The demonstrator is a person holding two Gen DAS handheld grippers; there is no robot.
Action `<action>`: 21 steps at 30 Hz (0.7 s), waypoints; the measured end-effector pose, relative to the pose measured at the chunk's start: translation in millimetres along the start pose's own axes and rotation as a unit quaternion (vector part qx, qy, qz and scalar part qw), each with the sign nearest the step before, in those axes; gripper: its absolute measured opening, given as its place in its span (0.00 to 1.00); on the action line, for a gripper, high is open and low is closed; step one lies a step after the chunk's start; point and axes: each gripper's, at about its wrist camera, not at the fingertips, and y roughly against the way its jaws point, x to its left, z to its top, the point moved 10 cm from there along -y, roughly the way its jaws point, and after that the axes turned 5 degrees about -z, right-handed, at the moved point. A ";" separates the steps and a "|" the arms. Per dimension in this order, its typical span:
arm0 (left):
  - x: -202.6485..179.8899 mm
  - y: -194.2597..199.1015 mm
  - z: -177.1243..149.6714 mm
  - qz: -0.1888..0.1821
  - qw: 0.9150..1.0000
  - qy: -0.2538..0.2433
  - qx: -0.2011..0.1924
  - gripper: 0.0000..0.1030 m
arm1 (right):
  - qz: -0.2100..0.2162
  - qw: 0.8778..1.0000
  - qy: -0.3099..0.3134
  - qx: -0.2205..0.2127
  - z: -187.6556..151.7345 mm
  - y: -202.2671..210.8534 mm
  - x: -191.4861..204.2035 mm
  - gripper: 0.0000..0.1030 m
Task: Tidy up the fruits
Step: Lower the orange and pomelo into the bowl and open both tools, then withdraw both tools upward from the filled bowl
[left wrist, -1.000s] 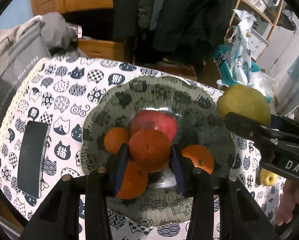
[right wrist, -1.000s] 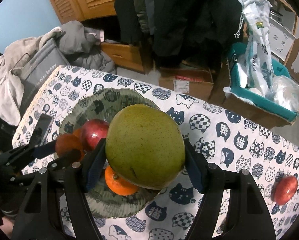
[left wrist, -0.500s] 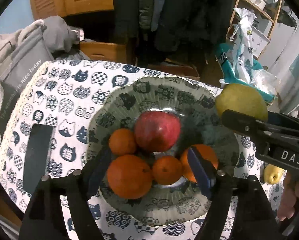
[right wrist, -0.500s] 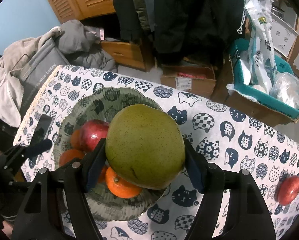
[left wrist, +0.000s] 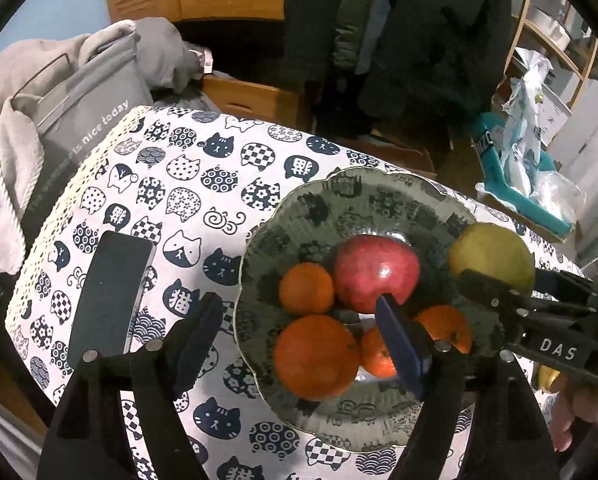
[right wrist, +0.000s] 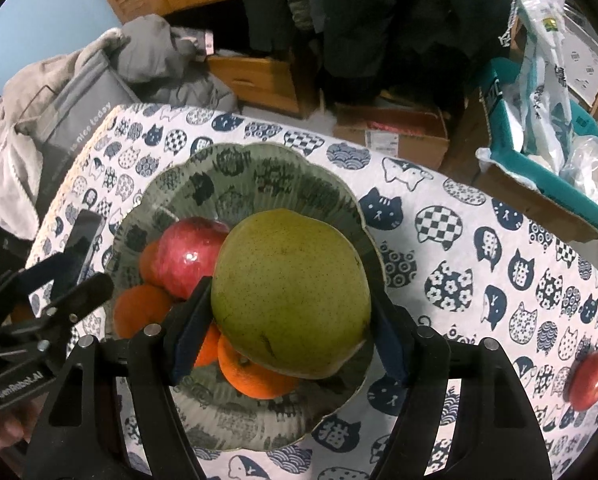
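Note:
A green patterned plate (left wrist: pixel 363 200) on the cat-print tablecloth holds a red apple (left wrist: pixel 375 272) and several oranges (left wrist: pixel 315 354). My left gripper (left wrist: pixel 299 336) is open and empty, raised over the plate's near left edge. My right gripper (right wrist: pixel 287 320) is shut on a large green pear (right wrist: pixel 291 296) and holds it above the plate (right wrist: pixel 259 168). The pear also shows in the left wrist view (left wrist: pixel 493 256). A second red apple (right wrist: pixel 591 376) lies on the cloth at the far right.
A dark phone (left wrist: pixel 109 292) lies on the cloth left of the plate. A small yellow fruit (left wrist: pixel 549 378) is partly hidden behind the right gripper. A grey bag (left wrist: pixel 79 96), wooden drawers and a teal box (right wrist: pixel 539 148) stand beyond the table's far edge.
My left gripper let go of the orange onto the plate, opened, and pulled back to the left. My right gripper moved the pear further over the plate.

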 end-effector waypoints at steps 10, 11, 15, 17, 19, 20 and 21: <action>-0.7 4.2 -2.6 -0.016 1.000 0.015 0.002 0.78 | 0.006 1.000 0.008 -0.026 15.7 18.8 8.1 0.72; -1.7 5.4 -2.3 -0.019 1.000 0.017 0.002 0.78 | 0.007 0.999 0.007 -0.031 18.3 23.5 8.5 0.72; -7.0 15.1 1.2 -0.021 1.000 0.014 -0.009 0.78 | -0.007 0.998 0.011 -0.055 27.0 43.5 7.2 0.75; -9.8 20.4 3.4 -0.023 1.000 0.012 -0.014 0.78 | -0.024 0.997 0.018 -0.071 30.2 53.8 5.8 0.76; -13.2 27.0 5.6 -0.024 0.999 0.008 -0.022 0.78 | -0.037 0.996 0.024 -0.082 32.0 63.4 3.3 0.77; -15.6 31.1 6.7 -0.024 0.999 0.005 -0.026 0.78 | -0.042 0.995 0.025 -0.087 32.5 67.9 2.3 0.77; -16.7 33.7 7.6 -0.023 0.999 0.003 -0.028 0.78 | -0.044 0.994 0.026 -0.091 32.7 72.3 1.1 0.77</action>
